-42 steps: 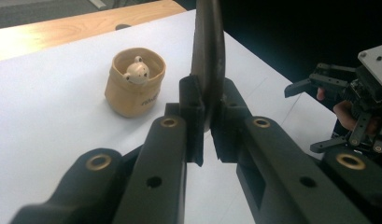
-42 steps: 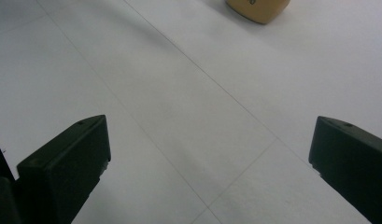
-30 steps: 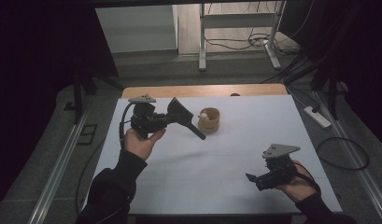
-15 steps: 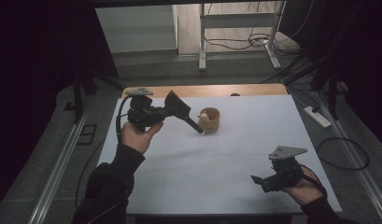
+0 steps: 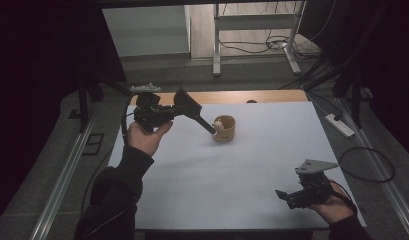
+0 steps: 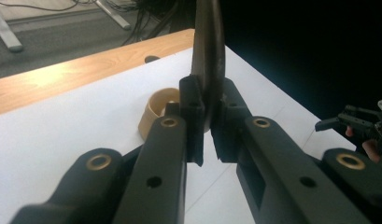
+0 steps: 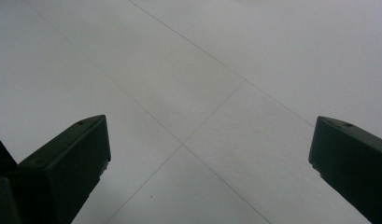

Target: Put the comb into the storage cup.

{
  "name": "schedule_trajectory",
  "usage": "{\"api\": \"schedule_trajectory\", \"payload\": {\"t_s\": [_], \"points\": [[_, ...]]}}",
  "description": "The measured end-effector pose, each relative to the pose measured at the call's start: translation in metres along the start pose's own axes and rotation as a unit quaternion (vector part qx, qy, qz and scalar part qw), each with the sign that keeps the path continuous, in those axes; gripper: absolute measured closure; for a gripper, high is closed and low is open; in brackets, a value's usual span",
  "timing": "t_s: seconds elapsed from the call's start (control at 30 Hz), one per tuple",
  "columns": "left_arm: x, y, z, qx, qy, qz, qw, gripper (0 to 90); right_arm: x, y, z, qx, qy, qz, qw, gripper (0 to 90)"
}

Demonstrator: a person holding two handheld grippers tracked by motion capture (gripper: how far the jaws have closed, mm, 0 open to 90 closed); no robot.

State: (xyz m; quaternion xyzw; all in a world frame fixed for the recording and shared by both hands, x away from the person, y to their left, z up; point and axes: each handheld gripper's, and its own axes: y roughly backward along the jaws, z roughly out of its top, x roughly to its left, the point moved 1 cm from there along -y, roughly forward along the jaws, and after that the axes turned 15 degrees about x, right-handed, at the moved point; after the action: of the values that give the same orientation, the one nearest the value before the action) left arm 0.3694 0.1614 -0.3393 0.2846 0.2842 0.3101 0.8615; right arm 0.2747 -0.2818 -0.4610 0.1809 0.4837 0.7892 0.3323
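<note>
My left gripper [image 5: 178, 111] is raised over the table's back left and is shut on the wide blade of a black spatula-like tool [image 5: 192, 107]. The tool's thin end slants down to the rim of a tan cup [image 5: 225, 128]. In the left gripper view the blade [image 6: 208, 56] stands edge-on between the pads of my left gripper [image 6: 206, 140], with the cup [image 6: 156, 109] just behind. My right gripper [image 5: 284, 196] is low at the front right, open and holding nothing. In the right gripper view it [image 7: 209, 158] stands wide apart over bare white tabletop.
The white tabletop [image 5: 242, 170] has a wooden strip [image 5: 252, 96] along its back edge. A power strip [image 5: 338, 125] and cables lie on the floor to the right. A metal stand [image 5: 217, 50] is behind the table. My right gripper [image 6: 361, 123] appears far off in the left gripper view.
My left hand has lifted the tool a little and shifted it back, and its thin end now reaches the cup's rim. My right hand has slid to the right near the front edge.
</note>
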Motion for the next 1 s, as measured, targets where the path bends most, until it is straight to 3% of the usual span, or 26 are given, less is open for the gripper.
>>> {"api": "schedule_trajectory", "payload": {"t_s": [0.7, 1.0], "points": [[0.013, -0.011, 0.028, -0.010, 0.004, 0.024, 0.9997, 83.2, -0.007, 0.011, -0.022, -0.001, -0.042, -0.007, 0.9991, 0.0], [0.018, -0.018, 0.037, -0.022, 0.012, 0.023, 0.9994, 83.2, -0.011, 0.017, -0.036, 0.001, -0.071, -0.011, 0.9974, 0.0]]}}
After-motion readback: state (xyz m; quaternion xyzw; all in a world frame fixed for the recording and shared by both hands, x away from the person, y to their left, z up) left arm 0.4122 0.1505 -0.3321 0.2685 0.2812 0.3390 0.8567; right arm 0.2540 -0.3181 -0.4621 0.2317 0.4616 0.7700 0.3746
